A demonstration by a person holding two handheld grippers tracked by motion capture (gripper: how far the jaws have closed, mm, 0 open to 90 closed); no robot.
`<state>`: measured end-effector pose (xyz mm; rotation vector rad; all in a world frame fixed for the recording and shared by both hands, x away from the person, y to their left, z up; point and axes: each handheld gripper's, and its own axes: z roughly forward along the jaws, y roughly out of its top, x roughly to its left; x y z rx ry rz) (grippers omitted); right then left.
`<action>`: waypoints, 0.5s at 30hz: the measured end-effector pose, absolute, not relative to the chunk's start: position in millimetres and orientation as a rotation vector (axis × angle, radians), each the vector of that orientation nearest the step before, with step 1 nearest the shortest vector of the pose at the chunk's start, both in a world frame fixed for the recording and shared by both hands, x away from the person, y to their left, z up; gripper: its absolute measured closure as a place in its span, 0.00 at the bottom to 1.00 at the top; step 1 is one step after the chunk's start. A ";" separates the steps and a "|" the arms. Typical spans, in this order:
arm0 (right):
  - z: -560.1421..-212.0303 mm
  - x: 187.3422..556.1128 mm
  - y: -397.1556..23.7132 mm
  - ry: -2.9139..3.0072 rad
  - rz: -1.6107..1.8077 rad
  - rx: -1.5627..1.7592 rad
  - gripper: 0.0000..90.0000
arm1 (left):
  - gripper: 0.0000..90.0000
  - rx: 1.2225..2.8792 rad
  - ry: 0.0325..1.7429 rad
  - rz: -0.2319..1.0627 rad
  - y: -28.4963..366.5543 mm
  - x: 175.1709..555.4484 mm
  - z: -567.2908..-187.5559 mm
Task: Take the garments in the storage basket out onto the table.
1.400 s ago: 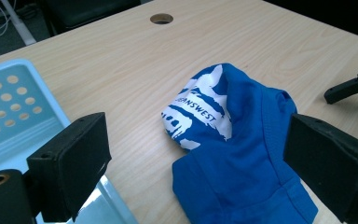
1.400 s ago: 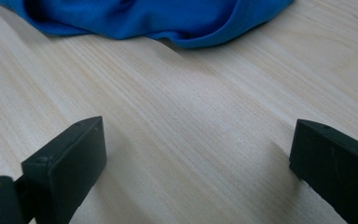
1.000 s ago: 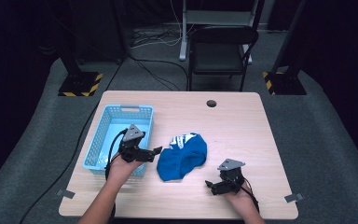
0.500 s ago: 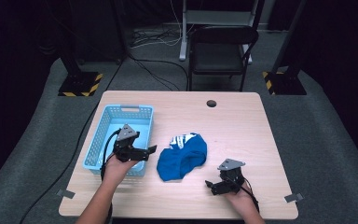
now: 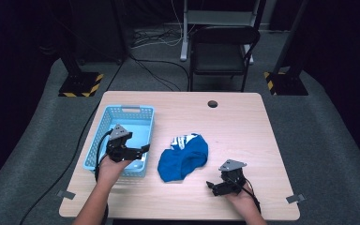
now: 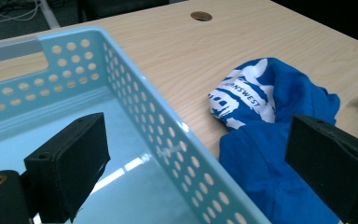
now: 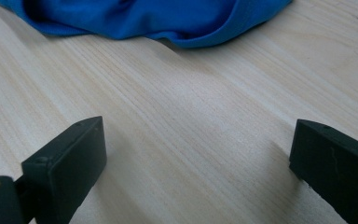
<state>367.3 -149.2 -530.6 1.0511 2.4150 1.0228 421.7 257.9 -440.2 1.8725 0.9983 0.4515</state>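
Observation:
A crumpled blue garment (image 5: 183, 158) with white print lies on the wooden table (image 5: 243, 126), just right of a light blue plastic basket (image 5: 132, 112). My left gripper (image 5: 143, 149) hovers open over the basket's near right corner, its jaws straddling the basket wall (image 6: 168, 140) with the blue garment (image 6: 279, 154) beyond. My right gripper (image 5: 211, 186) rests low near the table's front edge, open, nothing between its jaws. The garment's hem (image 7: 168, 23) lies a short way ahead of it over bare wood.
The basket (image 6: 121, 182) holds nothing that I can see. A round cable hole (image 5: 212, 104) sits at the table's far edge. A black chair (image 5: 222, 51) stands behind the table. Bare tabletop (image 5: 248, 140) stretches right of the garment.
My left gripper has drawn back to the left, from near the garment's edge to over the basket's right wall. The right gripper and the garment have stayed put.

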 end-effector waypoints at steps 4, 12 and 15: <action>-530.6 367.3 -149.3 2.415 1.023 1.051 0.03 | 0.06 1.852 1.022 0.466 267.9 422.2 -438.8; -530.6 367.3 -149.2 2.415 1.023 1.051 0.03 | 0.06 1.807 1.062 0.491 286.4 421.8 -434.1; -530.6 367.3 -149.2 2.415 1.023 1.052 0.03 | 0.07 1.798 1.078 0.497 292.4 421.4 -434.0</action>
